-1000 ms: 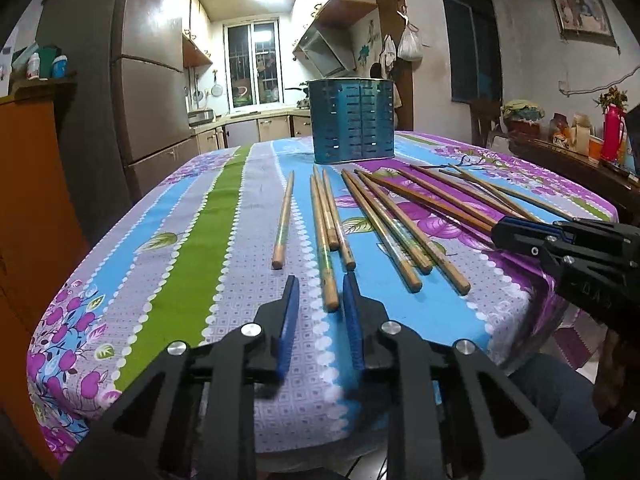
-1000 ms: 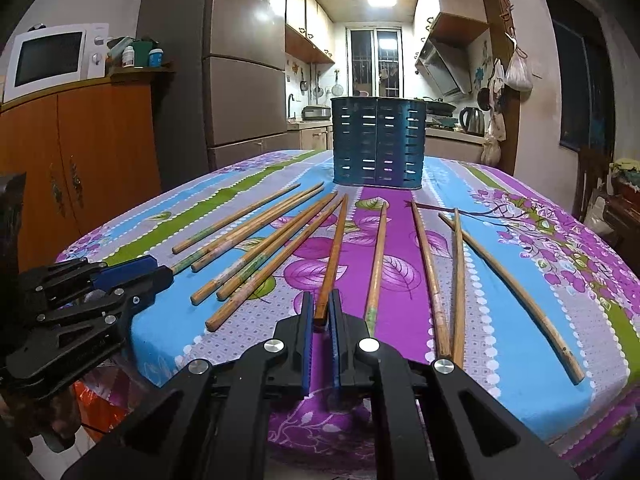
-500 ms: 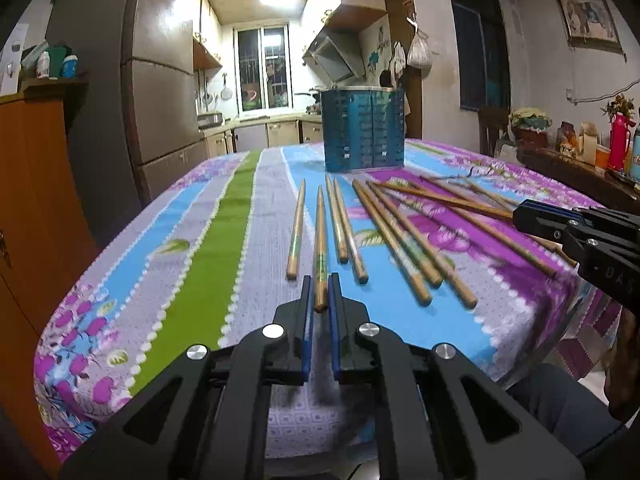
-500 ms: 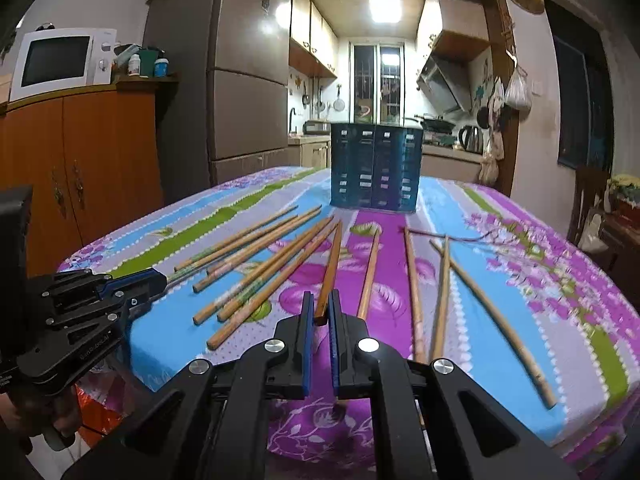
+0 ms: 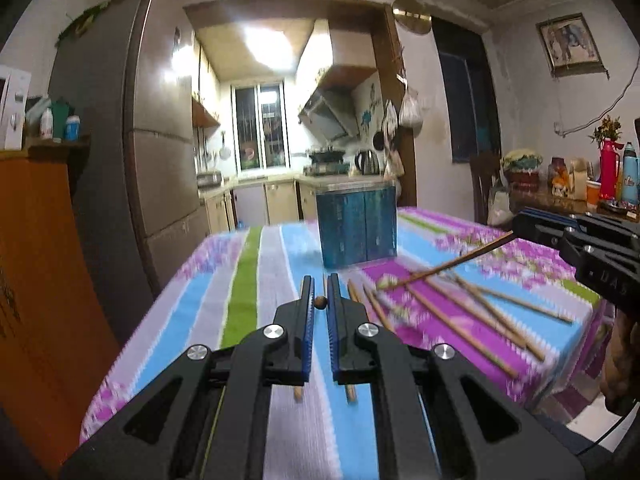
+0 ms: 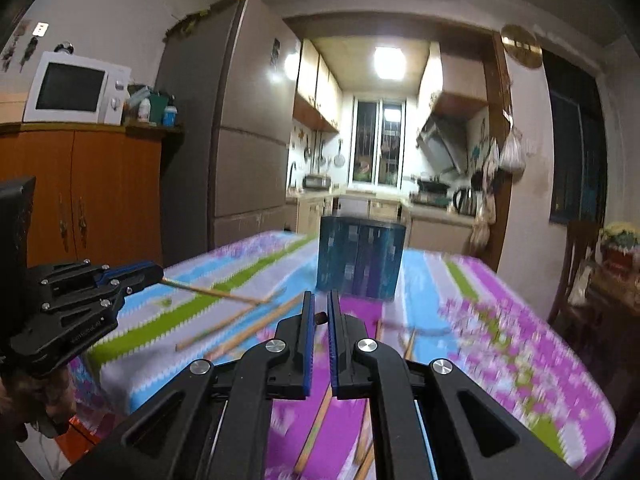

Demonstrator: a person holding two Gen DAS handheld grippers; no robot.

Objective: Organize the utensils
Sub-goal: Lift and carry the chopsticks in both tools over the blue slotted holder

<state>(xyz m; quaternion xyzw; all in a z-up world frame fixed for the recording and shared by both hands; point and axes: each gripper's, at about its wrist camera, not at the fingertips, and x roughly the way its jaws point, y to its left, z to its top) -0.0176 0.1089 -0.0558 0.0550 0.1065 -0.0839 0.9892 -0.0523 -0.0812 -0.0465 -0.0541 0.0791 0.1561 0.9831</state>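
Observation:
Each gripper is shut on one wooden chopstick and holds it above the table. My left gripper (image 5: 319,301) shows the end of its chopstick (image 5: 319,302) between the blue pads; the right wrist view shows that chopstick (image 6: 212,291) sticking out of it. My right gripper (image 6: 320,315) grips its chopstick (image 6: 321,317) end-on; the left wrist view shows this chopstick (image 5: 448,265) slanting down from the right gripper (image 5: 520,227). Several more chopsticks (image 5: 460,312) lie on the tablecloth. The blue slotted utensil holder (image 5: 357,230) stands at the table's far end, straight ahead in the right wrist view (image 6: 360,258).
The table (image 5: 256,280) carries a striped, flowered cloth. A fridge (image 5: 156,168) and an orange cabinet (image 6: 80,192) with a microwave (image 6: 76,88) stand to the left. A side shelf with bottles and flasks (image 5: 612,176) stands to the right.
Both grippers have risen from the table, each lifting a chopstick. The left one closed on its chopstick a second ago. The view is motion-blurred.

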